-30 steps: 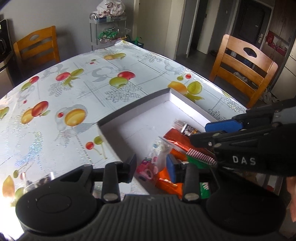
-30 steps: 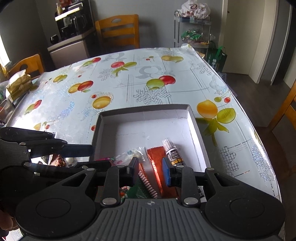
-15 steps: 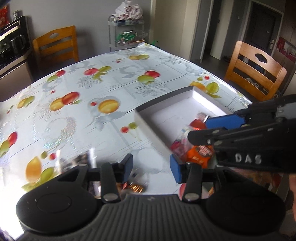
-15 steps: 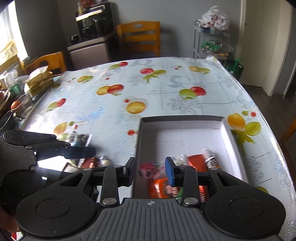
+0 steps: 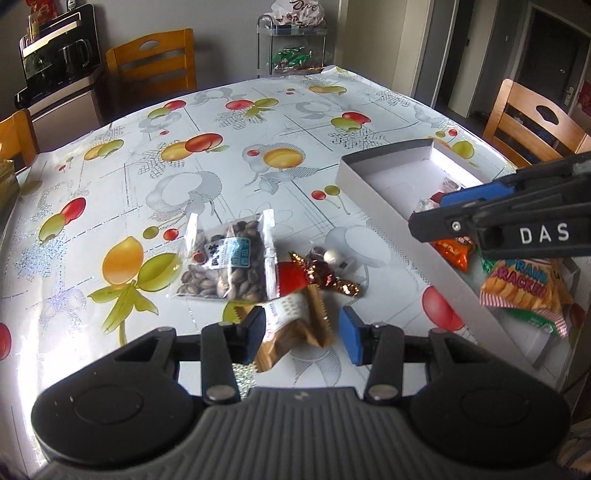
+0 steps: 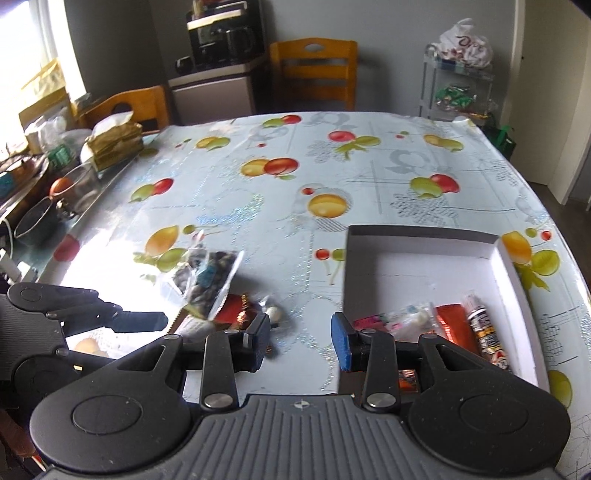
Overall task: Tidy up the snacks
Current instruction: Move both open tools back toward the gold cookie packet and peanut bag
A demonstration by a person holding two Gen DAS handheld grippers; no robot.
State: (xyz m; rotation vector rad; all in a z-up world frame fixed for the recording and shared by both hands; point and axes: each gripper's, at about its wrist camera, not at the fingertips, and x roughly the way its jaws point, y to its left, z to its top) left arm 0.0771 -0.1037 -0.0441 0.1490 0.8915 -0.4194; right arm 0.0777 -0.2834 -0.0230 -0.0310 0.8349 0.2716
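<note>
1. L gripper (image 5: 301, 334): jaws spread, empty, just over gold-edged wafer pack (image 5: 295, 325) near table's (image 5: 221, 110) near edge. Swung off the box (image 5: 388, 214) since a sec ago.
2. R gripper (image 6: 299, 341): jaws apart, just been widening, nothing between; straddles box's left wall.
3. Beyond: foil candies (image 5: 325, 269), seed bag (image 5: 225, 267), loose mid-table.
4. Box at right edge holds prawn crackers (image 5: 521, 284) etc. Likely next pickup starting.

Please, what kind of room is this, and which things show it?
Most likely a home dining room or eat-in kitchen: a table under a fruit-print tablecloth, wooden chairs around it, and a coffee machine on a cabinet by the wall.
</note>
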